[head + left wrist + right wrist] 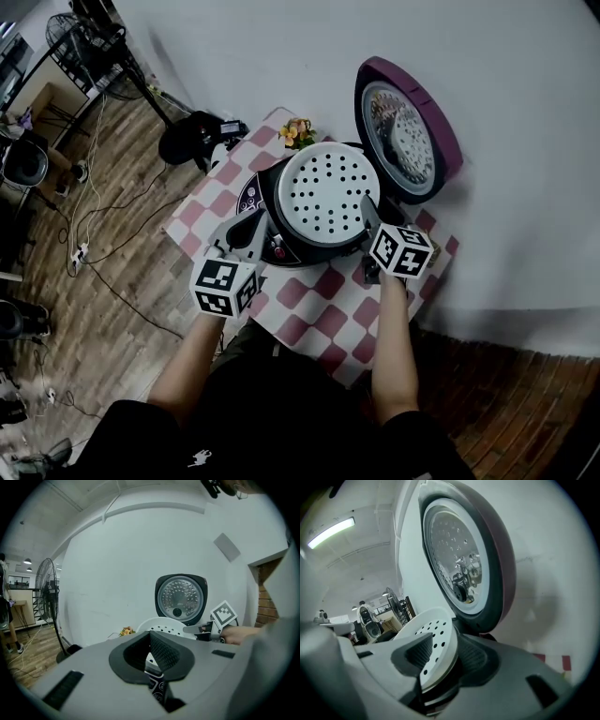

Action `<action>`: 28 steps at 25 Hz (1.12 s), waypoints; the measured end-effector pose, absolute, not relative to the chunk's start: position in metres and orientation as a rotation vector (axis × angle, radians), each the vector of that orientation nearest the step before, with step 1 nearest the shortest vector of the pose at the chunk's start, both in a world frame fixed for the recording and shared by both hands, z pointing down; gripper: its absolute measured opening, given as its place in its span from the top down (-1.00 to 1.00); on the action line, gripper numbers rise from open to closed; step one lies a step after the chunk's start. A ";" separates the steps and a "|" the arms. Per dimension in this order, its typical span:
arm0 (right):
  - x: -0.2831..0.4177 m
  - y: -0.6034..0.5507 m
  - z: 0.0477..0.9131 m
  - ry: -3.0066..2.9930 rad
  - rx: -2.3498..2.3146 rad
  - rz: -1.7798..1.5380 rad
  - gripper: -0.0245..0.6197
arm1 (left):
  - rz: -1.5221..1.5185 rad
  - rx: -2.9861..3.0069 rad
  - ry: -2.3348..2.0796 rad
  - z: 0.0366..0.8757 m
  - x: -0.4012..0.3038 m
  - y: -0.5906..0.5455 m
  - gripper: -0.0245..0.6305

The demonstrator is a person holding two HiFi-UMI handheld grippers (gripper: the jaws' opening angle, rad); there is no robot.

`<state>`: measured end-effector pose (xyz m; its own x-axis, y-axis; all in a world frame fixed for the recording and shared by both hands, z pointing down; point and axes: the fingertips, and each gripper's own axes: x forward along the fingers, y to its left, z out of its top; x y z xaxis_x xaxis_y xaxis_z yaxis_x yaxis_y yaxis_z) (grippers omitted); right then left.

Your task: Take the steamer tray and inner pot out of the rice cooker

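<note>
Over on the left, the left gripper has its jaws pressed together with nothing between them, and its tips sit right up against the front-left side of the rice cooker. From where I stand that looks like bracing, a closed tool leaning on the body so the cooker will not slide on the checked tablecloth when something is lifted out. I cannot tell whether it actually touches. Just ahead of that gripper and a little to its right, the steamer tray lies seated in the cooker's mouth, covering it entirely. The inner pot must be underneath, but I cannot see it. The tray is round, so it has no long axis to speak of. It lies flat, its perforated face pointing straight up and its rim level all round. The right gripper has come in low at the tray's near-right edge with its jaws spread wide, one above the rim and one below. The rim stands between the pads without being pinched, so I judge the hold is lined up but not yet taken. An edge hold suits a thin rim like this. Beyond that gripper, up and to its right, the lid stands fully open, leaving a clear path upward.
</note>
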<state>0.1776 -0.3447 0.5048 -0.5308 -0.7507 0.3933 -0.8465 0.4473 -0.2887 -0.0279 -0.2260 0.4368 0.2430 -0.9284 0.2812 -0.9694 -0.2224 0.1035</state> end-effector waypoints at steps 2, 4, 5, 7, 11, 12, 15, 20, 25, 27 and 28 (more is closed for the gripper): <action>0.178 -0.346 0.506 -2.468 1.404 0.659 0.48 | 0.243 2.249 -1.779 0.438 -0.028 -0.227 0.91; 0.180 -0.347 0.507 -2.443 1.416 0.619 0.53 | 0.253 2.244 -1.778 0.439 -0.025 -0.227 0.91; 0.180 -0.347 0.508 -2.432 1.416 0.601 0.55 | 0.255 2.245 -1.775 0.439 -0.024 -0.227 0.91; 0.179 -0.347 0.509 -2.414 1.413 0.576 0.65 | 0.257 2.246 -1.773 0.439 -0.021 -0.227 0.92; 0.177 -0.346 0.505 -2.396 1.435 0.562 0.73 | 0.252 2.257 -1.767 0.434 -0.018 -0.225 0.91; 0.178 -0.347 0.503 -2.403 1.452 0.580 0.75 | 0.254 2.260 -1.767 0.434 -0.018 -0.224 0.91; 0.181 -0.349 0.494 -2.432 1.515 0.621 0.79 | 0.256 2.262 -1.773 0.431 -0.016 -0.221 0.91; 0.182 -0.350 0.473 -2.499 1.589 0.618 0.84 | 0.247 2.265 -1.794 0.424 -0.016 -0.217 0.91; 0.186 -0.343 0.458 -2.532 1.626 0.570 0.84 | 0.224 2.278 -1.810 0.415 -0.015 -0.214 0.92; 0.189 -0.340 0.453 -2.547 1.639 0.567 0.85 | 0.209 2.285 -1.809 0.412 -0.015 -0.213 0.92; 0.191 -0.338 0.450 -2.553 1.643 0.563 0.85 | 0.207 2.288 -1.807 0.411 -0.014 -0.213 0.92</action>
